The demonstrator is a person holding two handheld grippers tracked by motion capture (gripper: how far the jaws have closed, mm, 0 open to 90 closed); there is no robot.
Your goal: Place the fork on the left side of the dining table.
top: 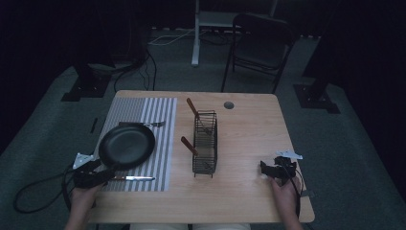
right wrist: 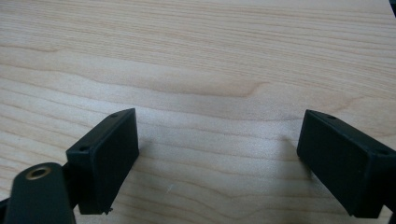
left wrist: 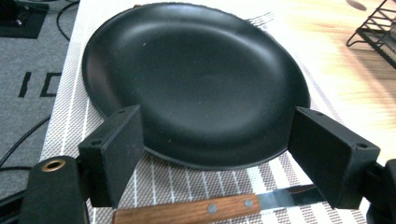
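Note:
A black round plate [top: 127,145] lies on a grey striped placemat [top: 158,108] at the table's left. A fork [top: 152,124] lies just behind the plate, and a wooden-handled knife [top: 134,178] lies in front of it. My left gripper [top: 101,172] stands open at the plate's near-left rim. In the left gripper view its jaws straddle the plate [left wrist: 196,79], with the knife handle [left wrist: 196,211] low between them. My right gripper [top: 266,168] is open at the table's right, over bare wood [right wrist: 201,60], with nothing between its fingers [right wrist: 105,154].
A black wire basket [top: 205,142] stands mid-table with two wooden-handled utensils [top: 189,145] leaning in it. A round grommet [top: 229,105] sits near the far edge. A folding chair [top: 261,43] stands beyond the table. Cables trail on the floor at the left.

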